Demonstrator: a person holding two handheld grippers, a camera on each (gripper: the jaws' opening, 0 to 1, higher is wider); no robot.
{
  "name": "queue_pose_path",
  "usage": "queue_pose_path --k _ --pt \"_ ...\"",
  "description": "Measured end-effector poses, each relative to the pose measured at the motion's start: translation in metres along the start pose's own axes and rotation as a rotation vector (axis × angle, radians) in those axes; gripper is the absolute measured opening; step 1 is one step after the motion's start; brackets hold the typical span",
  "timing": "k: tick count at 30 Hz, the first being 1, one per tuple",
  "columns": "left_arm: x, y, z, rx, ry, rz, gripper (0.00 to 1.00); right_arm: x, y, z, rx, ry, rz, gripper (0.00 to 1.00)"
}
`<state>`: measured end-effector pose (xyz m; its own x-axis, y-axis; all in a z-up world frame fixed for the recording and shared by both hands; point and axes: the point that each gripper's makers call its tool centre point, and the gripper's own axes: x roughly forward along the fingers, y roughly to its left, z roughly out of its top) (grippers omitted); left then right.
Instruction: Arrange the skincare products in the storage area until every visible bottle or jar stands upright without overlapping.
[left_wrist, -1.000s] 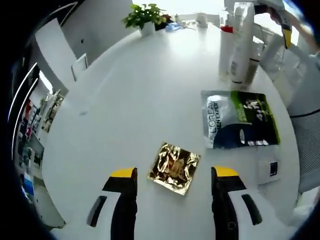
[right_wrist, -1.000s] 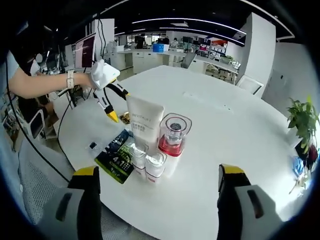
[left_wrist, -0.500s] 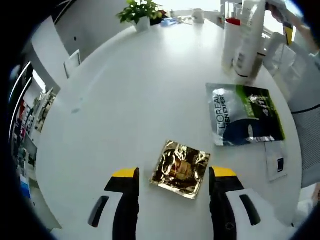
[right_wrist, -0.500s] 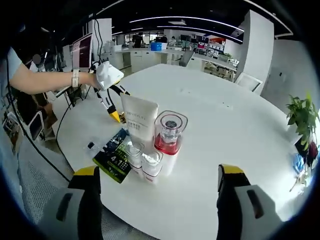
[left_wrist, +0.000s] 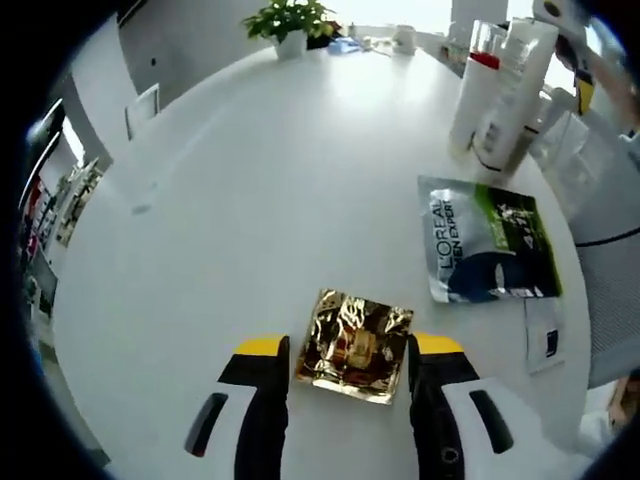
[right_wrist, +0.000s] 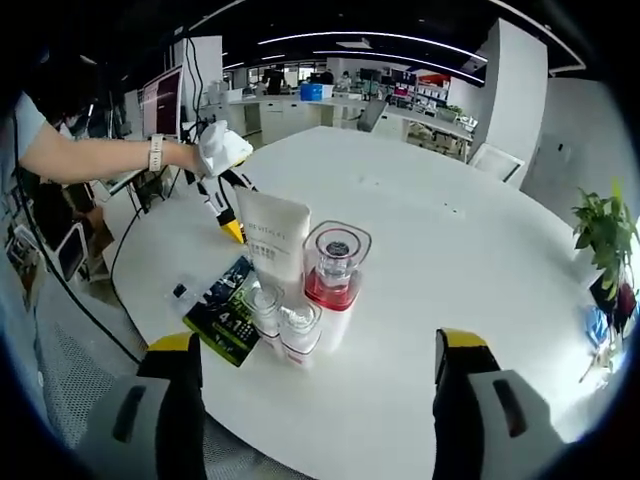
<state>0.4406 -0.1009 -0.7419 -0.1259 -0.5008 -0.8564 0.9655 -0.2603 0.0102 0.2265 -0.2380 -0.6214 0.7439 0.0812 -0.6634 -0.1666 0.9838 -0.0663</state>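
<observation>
My left tool (left_wrist: 347, 347) straddles the flat gold sachet (left_wrist: 354, 345) on the desk (left_wrist: 250, 180), jaws released. My right tool (right_wrist: 316, 350) gapes before upright bottles (right_wrist: 330, 280) and tube (right_wrist: 272, 243).

Table: a big round white table (left_wrist: 250, 180), smooth and bare over most of its top.
Gold packet: a shiny crinkled gold foil sachet (left_wrist: 354, 345) lies flat near the table's edge.
Big packet: a L'Oreal sachet (left_wrist: 488, 238) in grey, green and dark blue lies flat, apart from the gold one.
Small card: a little white card (left_wrist: 542, 335) with a dark square lies just beside the big packet.
Bottles: a white tube (right_wrist: 272, 240), a clear bottle with red inside (right_wrist: 331, 280) and two small clear jars (right_wrist: 283, 318) stand close together.
Plant: a potted green plant (left_wrist: 291, 24) stands at the far edge.
</observation>
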Motion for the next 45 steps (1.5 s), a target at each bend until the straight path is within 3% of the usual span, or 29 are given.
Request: queue_pose_path --k 19,21,22,27,31,35,38,42,45 --pt "-0.003 -0.011 -0.001 -0.034 0.007 0.002 0.38 -0.002 0.000 0.000 -0.001 0.001 -0.008 0.97" --pt "-0.004 -0.014 -0.002 -0.052 0.010 -0.002 0.33 -0.002 0.001 0.000 -0.004 0.000 -0.006 0.97" --pt "-0.005 -0.015 -0.003 -0.081 0.012 0.000 0.26 -0.002 0.002 0.000 -0.005 -0.001 -0.005 0.97" --pt "-0.005 -0.015 -0.006 -0.103 -0.002 0.008 0.26 -0.003 0.004 0.000 -0.006 -0.002 0.000 0.97" --pt "-0.005 -0.026 -0.007 -0.065 0.005 -0.034 0.35 -0.003 0.006 0.001 -0.011 -0.006 0.005 0.97" --pt "-0.006 -0.027 -0.008 -0.078 0.015 -0.038 0.33 -0.003 0.007 0.004 -0.017 -0.013 0.008 0.97" --pt "-0.003 -0.032 -0.008 -0.022 0.008 -0.081 0.40 -0.003 0.007 0.004 -0.019 -0.013 0.011 0.97" --pt "-0.002 -0.036 -0.006 0.035 0.021 -0.065 0.48 -0.004 0.008 0.002 -0.017 -0.007 0.012 0.96" --pt "-0.001 -0.032 -0.007 0.045 0.027 -0.056 0.45 -0.004 0.008 0.000 -0.017 -0.002 0.012 0.96"
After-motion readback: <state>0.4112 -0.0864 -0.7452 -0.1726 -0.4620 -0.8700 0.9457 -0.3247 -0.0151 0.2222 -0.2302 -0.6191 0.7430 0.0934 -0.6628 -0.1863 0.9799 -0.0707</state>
